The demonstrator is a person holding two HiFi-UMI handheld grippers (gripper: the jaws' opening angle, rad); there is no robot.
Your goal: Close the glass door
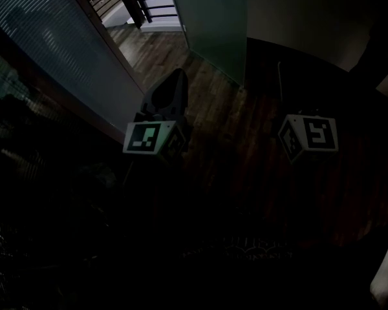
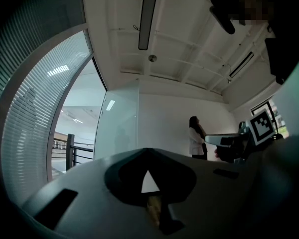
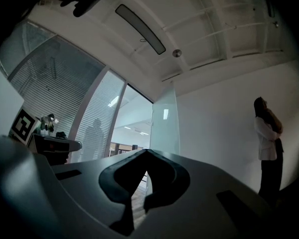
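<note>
With my left hand-held gripper (image 2: 147, 150) and right hand-held gripper (image 3: 147, 152) both pinched together and empty, their tips could skid off the open glass door (image 3: 164, 126).

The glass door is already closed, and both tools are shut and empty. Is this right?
No: the glass door stands open beside the white wall, as the right gripper view shows. The left tool and the right tool are shut and empty.
</note>
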